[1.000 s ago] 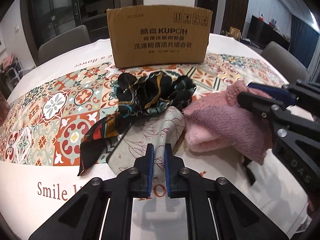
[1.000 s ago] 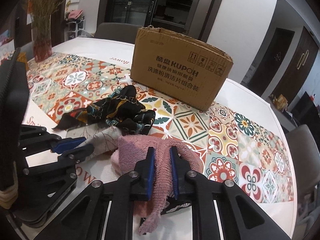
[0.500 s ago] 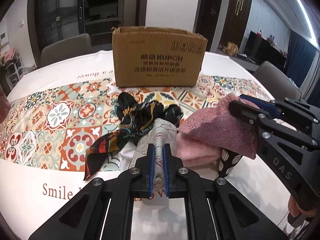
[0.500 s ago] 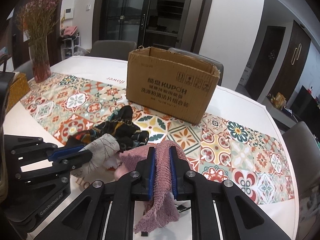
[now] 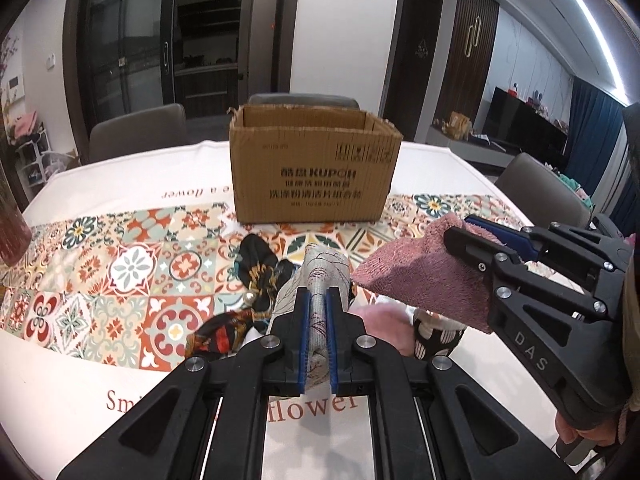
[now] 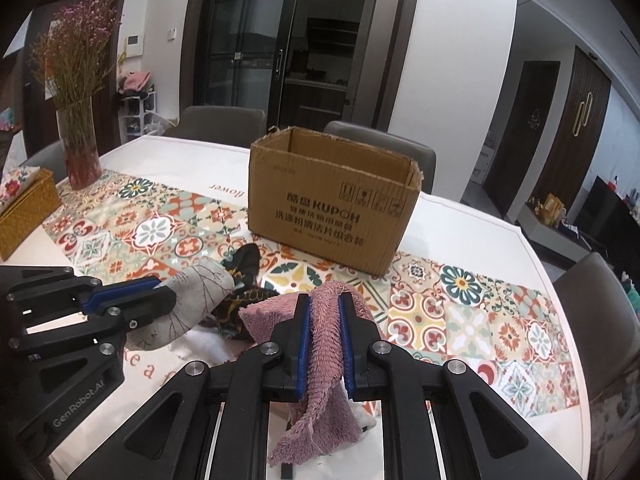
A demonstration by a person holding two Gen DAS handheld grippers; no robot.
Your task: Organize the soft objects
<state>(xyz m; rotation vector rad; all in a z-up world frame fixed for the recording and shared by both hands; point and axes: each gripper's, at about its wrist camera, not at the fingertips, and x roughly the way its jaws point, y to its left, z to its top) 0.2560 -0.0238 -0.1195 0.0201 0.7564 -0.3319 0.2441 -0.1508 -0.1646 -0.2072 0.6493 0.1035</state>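
Note:
My left gripper (image 5: 318, 294) is shut on a grey printed cloth (image 5: 324, 270), lifted off the table; the cloth also shows in the right wrist view (image 6: 196, 300). My right gripper (image 6: 324, 300) is shut on a pink towel (image 6: 324, 344) that hangs down from the jaws; it also shows in the left wrist view (image 5: 424, 280). An open brown cardboard box (image 5: 314, 172) stands upright beyond both grippers, also seen in the right wrist view (image 6: 332, 200). A black patterned scarf (image 5: 256, 276) lies on the table under the cloths.
A light pink soft item (image 5: 384, 320) and a dark dotted piece (image 5: 434, 338) lie below the towel. A vase of dried flowers (image 6: 78, 120) and a yellow woven box (image 6: 26, 208) stand at the left. Chairs (image 6: 600, 320) ring the table.
Both grippers have risen, lifting the grey cloth and the pink towel off the pile. The box top opening has come into view.

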